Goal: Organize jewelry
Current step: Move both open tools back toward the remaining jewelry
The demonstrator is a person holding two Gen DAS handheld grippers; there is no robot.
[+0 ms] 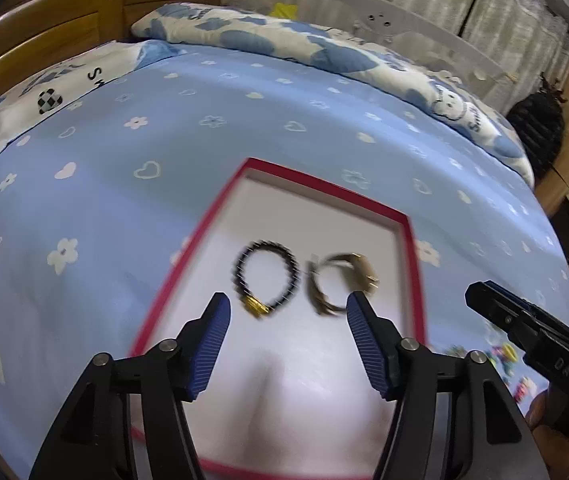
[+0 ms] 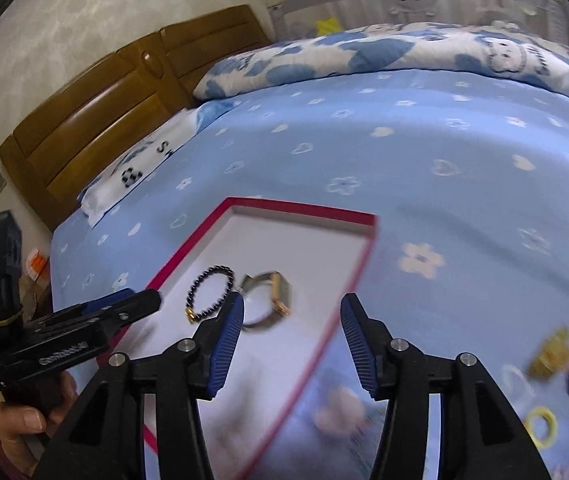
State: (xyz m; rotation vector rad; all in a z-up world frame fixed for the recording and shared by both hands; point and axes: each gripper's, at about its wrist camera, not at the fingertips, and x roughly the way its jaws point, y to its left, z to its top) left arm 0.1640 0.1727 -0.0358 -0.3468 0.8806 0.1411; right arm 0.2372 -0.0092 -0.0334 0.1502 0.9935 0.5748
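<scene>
Jewelry placed: beaded bracelet point(image 1: 265, 282) and watch point(image 1: 342, 284) lie side by side, flat in red-rimmed box point(image 1: 326, 189) on bed point(image 1: 124, 200).
Left gripper point(image 1: 287, 307) and right gripper point(image 2: 291, 309) both half-open, empty, raised above box; loose trinkets point(image 2: 546, 354) lie right of box, nearer right gripper. Trinkets blurred; box's near edge hidden.

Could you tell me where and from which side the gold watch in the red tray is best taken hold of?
Probably by the gold watch's case: it stands on edge above the tray floor, unlike the thin band. Come from above with the open right claw, avoiding the beaded bracelet beside it.
</scene>
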